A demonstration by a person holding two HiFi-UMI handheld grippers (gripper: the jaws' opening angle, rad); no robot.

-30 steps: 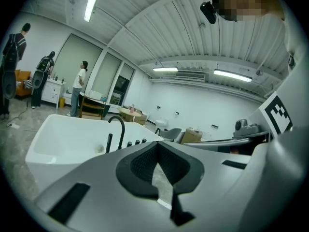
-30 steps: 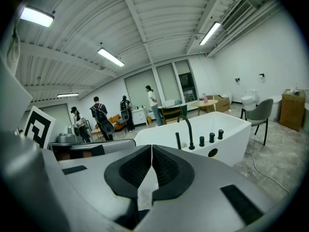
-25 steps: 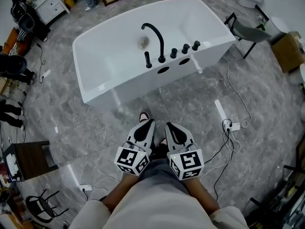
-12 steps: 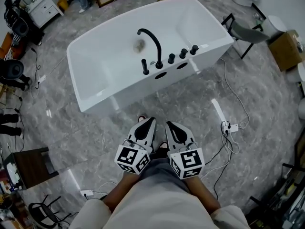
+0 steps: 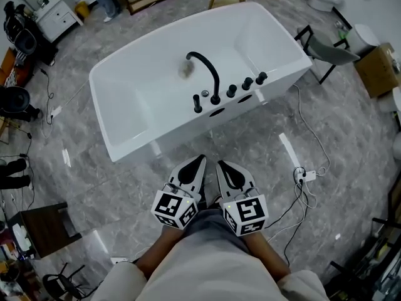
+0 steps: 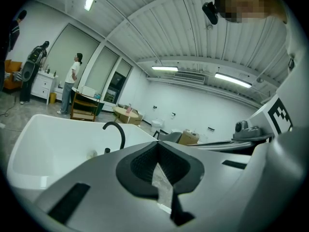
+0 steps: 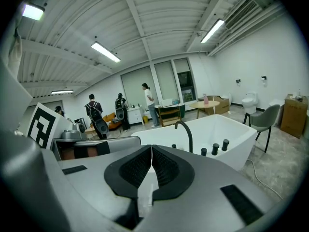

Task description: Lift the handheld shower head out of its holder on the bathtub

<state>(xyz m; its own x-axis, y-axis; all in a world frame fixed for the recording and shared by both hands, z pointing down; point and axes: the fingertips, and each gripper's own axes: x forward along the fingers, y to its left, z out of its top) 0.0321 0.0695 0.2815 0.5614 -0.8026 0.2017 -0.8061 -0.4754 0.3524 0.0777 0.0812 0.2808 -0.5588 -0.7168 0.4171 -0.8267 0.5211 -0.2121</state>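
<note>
The white bathtub (image 5: 131, 115) stands on the grey floor ahead of me. On its near rim are an arched black faucet (image 5: 208, 71), three black knobs (image 5: 247, 83) and, at the left end, the upright black handheld shower head (image 5: 197, 103) in its holder. My left gripper (image 5: 199, 162) and right gripper (image 5: 220, 166) are side by side below the tub, well short of it, both shut and empty. In the left gripper view the left gripper (image 6: 157, 146) points at the faucet (image 6: 116, 129). In the right gripper view the right gripper (image 7: 151, 150) points at the faucet (image 7: 186, 129) and knobs (image 7: 215, 149).
Cables and a power strip (image 5: 305, 167) lie on the floor at the right. A grey chair (image 5: 329, 42) and a cardboard box (image 5: 379, 68) stand right of the tub. A dark side table (image 5: 41, 231) is at the lower left. People stand at the far left.
The tub and floor have shifted in the head view and the tub now sits a little nearer the grippers. Both grippers stay shut, side by side.
</note>
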